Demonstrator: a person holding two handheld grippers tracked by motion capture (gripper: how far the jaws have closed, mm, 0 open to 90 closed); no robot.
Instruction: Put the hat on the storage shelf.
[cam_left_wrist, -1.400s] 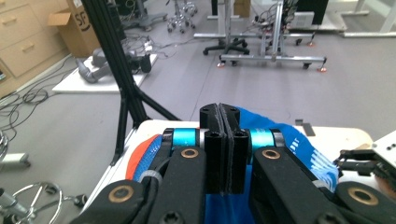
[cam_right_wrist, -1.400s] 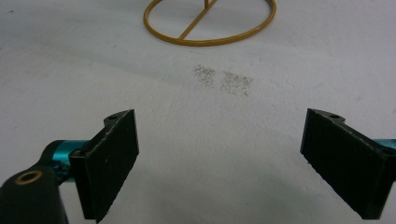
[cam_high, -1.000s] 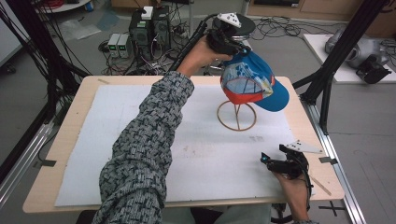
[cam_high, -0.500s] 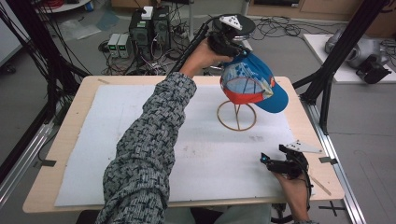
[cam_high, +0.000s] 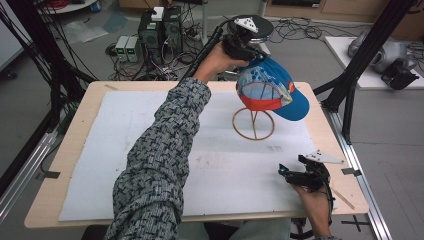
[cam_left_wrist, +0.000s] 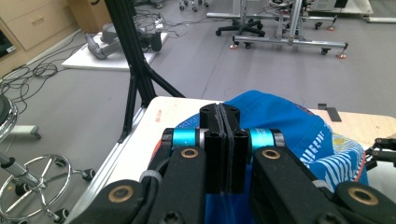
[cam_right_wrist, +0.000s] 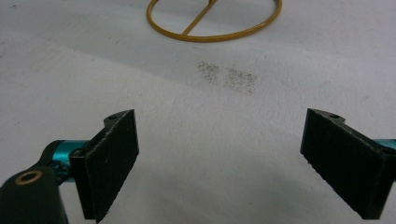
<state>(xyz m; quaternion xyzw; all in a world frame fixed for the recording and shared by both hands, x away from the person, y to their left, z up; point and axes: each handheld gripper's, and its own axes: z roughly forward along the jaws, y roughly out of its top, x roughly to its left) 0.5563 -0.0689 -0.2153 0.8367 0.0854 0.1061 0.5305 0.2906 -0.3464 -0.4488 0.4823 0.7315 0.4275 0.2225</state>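
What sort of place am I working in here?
Probably a robotics lab or workshop: a black frame stands around the table, cables trail over the floor, and computer boxes sit behind.

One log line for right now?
left gripper: shut on cap | cap: over stand | right gripper: open, idle over table

The cap (cam_high: 272, 90) is placed on the wire stand (cam_high: 253, 123), at the far right of the counter (cam_high: 80, 130)
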